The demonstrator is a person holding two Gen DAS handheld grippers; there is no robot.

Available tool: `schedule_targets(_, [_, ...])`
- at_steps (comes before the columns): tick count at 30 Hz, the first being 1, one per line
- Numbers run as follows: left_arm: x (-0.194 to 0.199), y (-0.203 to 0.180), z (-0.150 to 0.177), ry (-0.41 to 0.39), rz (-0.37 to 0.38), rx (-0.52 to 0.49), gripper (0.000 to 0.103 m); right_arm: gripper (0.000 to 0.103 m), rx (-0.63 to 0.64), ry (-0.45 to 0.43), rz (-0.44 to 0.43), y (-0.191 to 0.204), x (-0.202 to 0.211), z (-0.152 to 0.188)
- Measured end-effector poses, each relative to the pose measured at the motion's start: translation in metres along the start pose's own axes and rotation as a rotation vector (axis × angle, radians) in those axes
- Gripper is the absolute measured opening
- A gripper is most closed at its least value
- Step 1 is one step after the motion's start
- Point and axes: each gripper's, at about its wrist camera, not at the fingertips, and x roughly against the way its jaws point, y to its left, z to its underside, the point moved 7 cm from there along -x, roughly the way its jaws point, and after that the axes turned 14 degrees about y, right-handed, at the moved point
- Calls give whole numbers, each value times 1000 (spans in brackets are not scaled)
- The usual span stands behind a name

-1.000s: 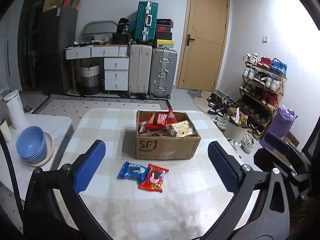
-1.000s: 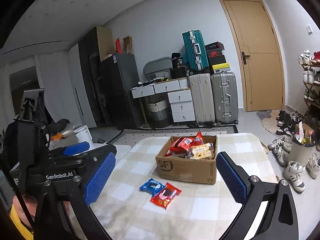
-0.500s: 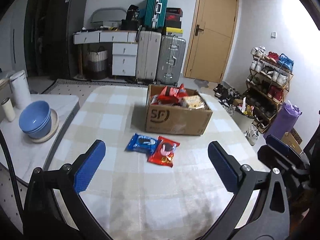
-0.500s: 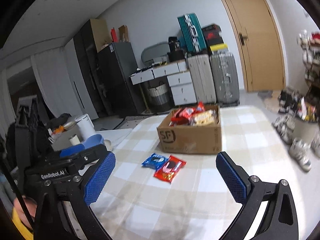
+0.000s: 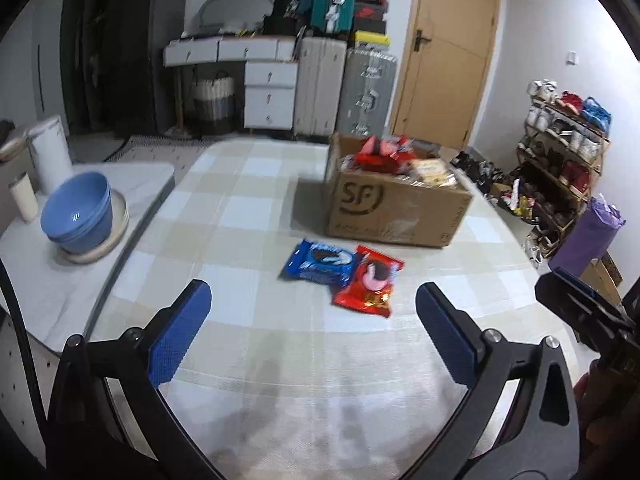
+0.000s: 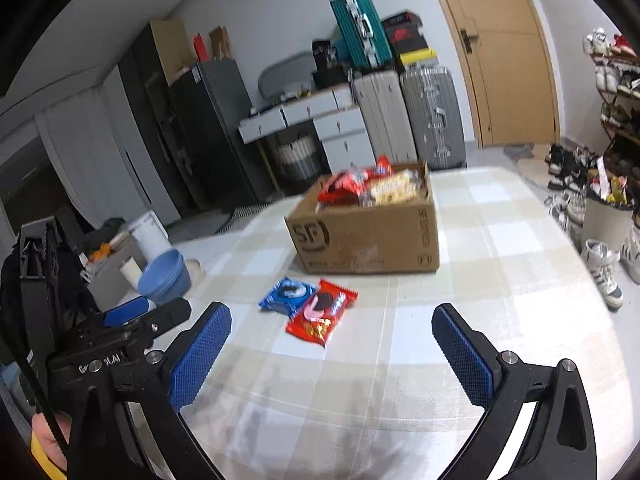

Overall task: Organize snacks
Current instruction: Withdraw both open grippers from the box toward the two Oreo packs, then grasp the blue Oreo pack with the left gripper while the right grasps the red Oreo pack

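2 snack packs lie flat on the checked tablecloth (image 5: 248, 208), straight ahead of both grippers: blue cookie pack (image 5: 320, 266) and red snack pack (image 5: 370, 282), edges touching, red one slightly overlapping the blue. Left gripper (image 5: 312, 330) hovers above the cloth with its jaws spread wide, nothing between the blue pads (image 5: 180, 330); packs sit just past the fingertips, a bit right of centre. Right gripper (image 6: 332, 354) is likewise spread wide and empty; packs ahead, slightly left of centre, red one nearer. Cardboard box (image 5: 396, 210) marked SF stands beyond the packs, close behind them, filled with more snacks (image 5: 384, 156) heaped to the rim. Off the left gripper's left side, blue bowls (image 5: 76, 212) are stacked on a plate on a separate white surface.
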Motion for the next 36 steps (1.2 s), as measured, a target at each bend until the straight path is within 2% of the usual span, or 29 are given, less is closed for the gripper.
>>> schedule_targets(8, [-77,30,3,123,-33,63,102,102,4,198,-19,0,-98,-1])
schedule_targets(11, [-105,33,-13,150,-45,48,102,101,-9,250,-59,1,-133,-11])
schedule_targets(12, [-115,33,-21,158,-59,37,102,98,-18,278,-71,1,-145,-14])
schedule_targets(14, [-130,32,-35,171,-41,33,102,91,-44,303,-89,-1,-160,-19])
schedule_targets(16, [-151,31,-47,223,-4,30,102,85,-55,341,-89,-2,-180,-22])
schedule_targets(18, [-174,30,-54,285,40,40,101,84,-56,361,-85,-3,-194,-25])
schedule_targets(22, [-192,27,-65,295,53,20,101,84,-24,379,-62,-2,-210,-27])
schedule_targets(26, [-200,26,-75,309,107,40,101,84,28,383,-20,6,-219,-27])
schedule_targets(30, [-204,33,-77,313,96,55,101,82,83,387,36,14,-226,-27])
schedule_targets(33, [-209,43,-72,335,76,61,101,73,124,371,43,18,-225,-22])
schedule_targets(36, [-210,50,-68,343,78,83,101,56,135,371,14,15,-219,-20])
